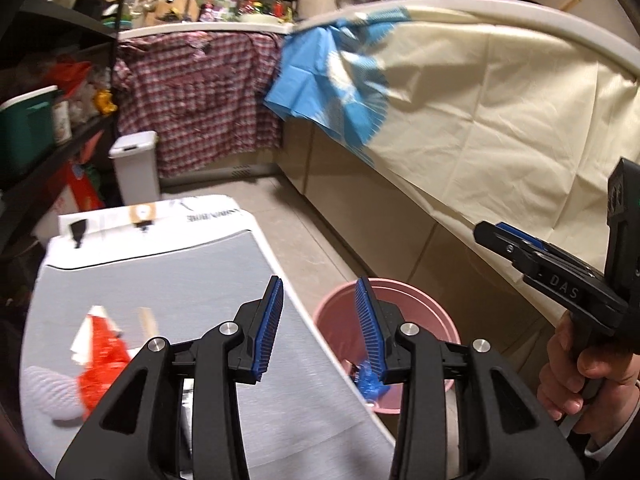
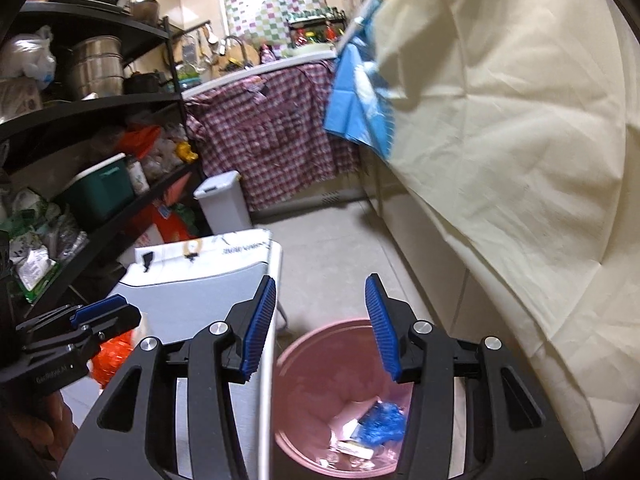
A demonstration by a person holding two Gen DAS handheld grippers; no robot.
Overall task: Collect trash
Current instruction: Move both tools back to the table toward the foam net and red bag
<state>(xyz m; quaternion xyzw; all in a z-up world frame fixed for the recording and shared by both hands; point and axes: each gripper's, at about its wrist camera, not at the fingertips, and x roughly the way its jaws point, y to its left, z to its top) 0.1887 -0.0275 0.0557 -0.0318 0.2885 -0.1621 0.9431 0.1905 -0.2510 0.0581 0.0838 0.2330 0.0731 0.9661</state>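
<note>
A pink bucket point(image 2: 304, 364) stands on the floor beside a white table point(image 1: 208, 280); it also shows in the left wrist view point(image 1: 340, 320). In it lie a crumpled blue wrapper point(image 2: 382, 420) and white scraps point(image 2: 352, 446). On the table lie a red crinkled wrapper point(image 1: 102, 364), a white paper piece point(image 1: 86, 336), a small wooden piece point(image 1: 148, 320) and a white foam net point(image 1: 48, 392). My left gripper point(image 1: 320, 326) is open and empty over the table's right edge. My right gripper point(image 2: 320, 324) is open and empty above the bucket.
A cream cloth point(image 1: 500, 120) hangs over the counter on the right. A white lidded bin point(image 1: 134, 168) stands by a checked cloth point(image 1: 200, 96). Black shelves point(image 2: 92, 112) with pots and boxes fill the left. Tiled floor point(image 2: 328, 264) lies between.
</note>
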